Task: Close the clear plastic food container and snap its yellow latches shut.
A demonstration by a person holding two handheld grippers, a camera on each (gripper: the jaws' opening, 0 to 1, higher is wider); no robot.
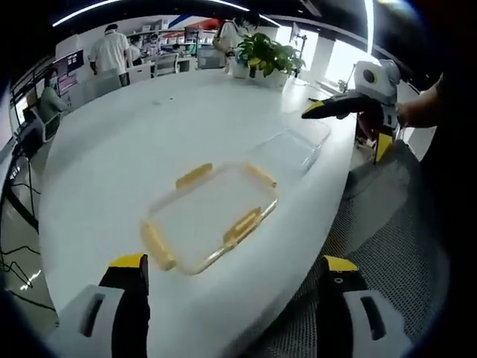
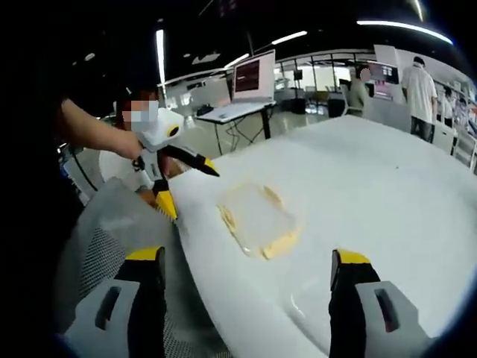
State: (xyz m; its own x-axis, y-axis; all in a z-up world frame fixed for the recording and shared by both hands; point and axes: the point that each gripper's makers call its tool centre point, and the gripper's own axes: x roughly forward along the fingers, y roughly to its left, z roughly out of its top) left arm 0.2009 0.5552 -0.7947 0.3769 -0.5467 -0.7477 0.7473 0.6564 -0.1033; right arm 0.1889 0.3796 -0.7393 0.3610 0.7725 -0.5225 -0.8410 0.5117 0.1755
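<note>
Both tongs, the left gripper [image 1: 232, 276] and the right gripper [image 2: 250, 268], hang with jaws apart above the white table [image 1: 112, 164]. The latched lid [image 1: 211, 216] lies beside the clear container [image 1: 289, 151], near the table's edge. Nothing is gripped; I'd say picking up the lid comes next.

right hand-held gripper [image 2: 248, 272]: jaws wide apart, holding nothing | container [image 2: 258, 218]: on white table [image 2: 387, 186] | left hand-held gripper [image 2: 186, 183]: near table edge, jaws apart
</note>
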